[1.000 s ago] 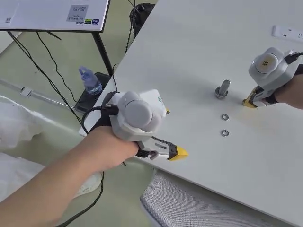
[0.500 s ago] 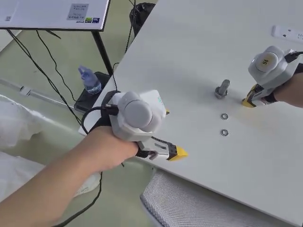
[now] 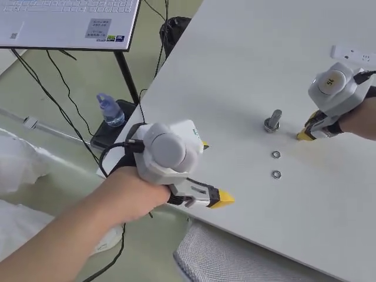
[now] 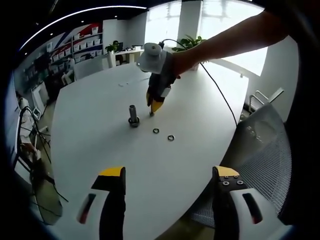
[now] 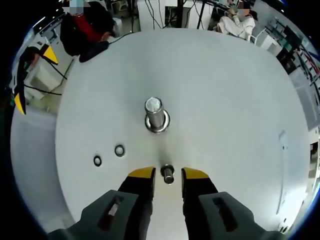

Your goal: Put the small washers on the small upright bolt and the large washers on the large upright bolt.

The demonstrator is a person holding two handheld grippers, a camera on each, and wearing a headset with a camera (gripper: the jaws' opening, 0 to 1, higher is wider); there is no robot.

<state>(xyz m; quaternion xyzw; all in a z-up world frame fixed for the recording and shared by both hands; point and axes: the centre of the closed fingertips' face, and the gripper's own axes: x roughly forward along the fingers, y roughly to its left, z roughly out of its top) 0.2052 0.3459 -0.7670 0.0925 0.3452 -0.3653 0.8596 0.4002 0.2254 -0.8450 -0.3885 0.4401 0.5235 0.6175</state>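
The small upright steel bolt (image 5: 167, 173) stood on the white tabletop (image 5: 225, 100) between the yellow-tipped fingers (image 5: 142, 175) of my right gripper (image 5: 168, 173). I held them narrowly parted, with a gap on either side of it. Just beyond rose the large upright steel bolt (image 5: 156, 115). A small steel ring washer (image 5: 119, 150) and a second washer (image 5: 97, 160) lay flat nearby. My left gripper (image 4: 170, 172) hung at the table's edge, fingers wide, holding nothing.
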